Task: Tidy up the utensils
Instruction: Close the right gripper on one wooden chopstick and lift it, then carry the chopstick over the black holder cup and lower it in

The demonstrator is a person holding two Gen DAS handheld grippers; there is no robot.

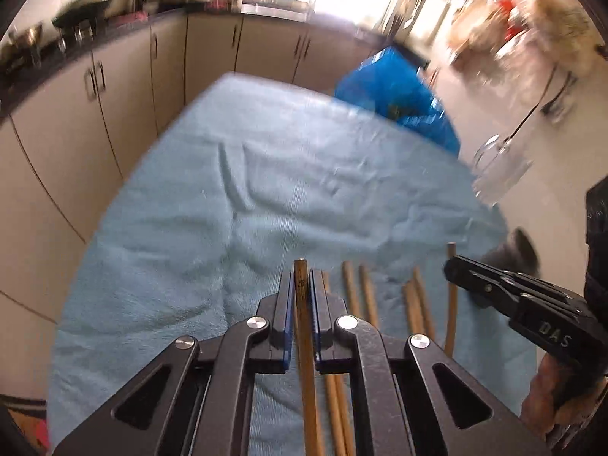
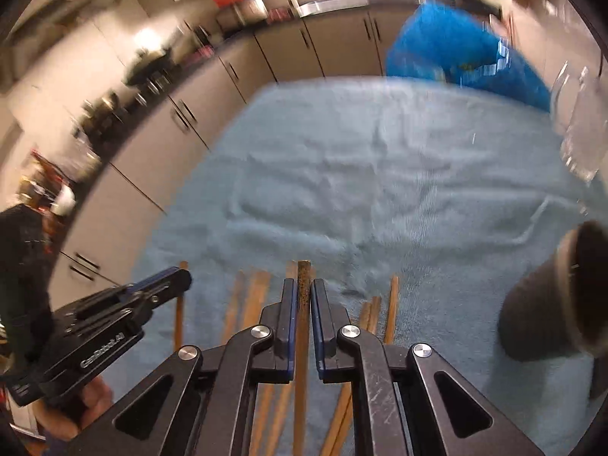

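Wooden chopsticks (image 1: 414, 304), several, are laid loose and roughly parallel on a blue towel (image 1: 228, 197). One chopstick (image 1: 304, 326) is clamped lengthwise in the left gripper (image 1: 302, 277); another chopstick (image 2: 303, 304) is pinched likewise in the right gripper (image 2: 303, 288). Judged light, stiff, smooth and prone to rolling; best taken near the thick end, squarely across the shaft. A dark cup (image 2: 558, 296) lies tipped at the right, beside a clear glass (image 1: 497, 171).

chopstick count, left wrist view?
7, at least. One chopstick is in the left gripper, one in the right gripper, and five loose ones lie on the blue cloth between them. More may be hidden under the grippers.
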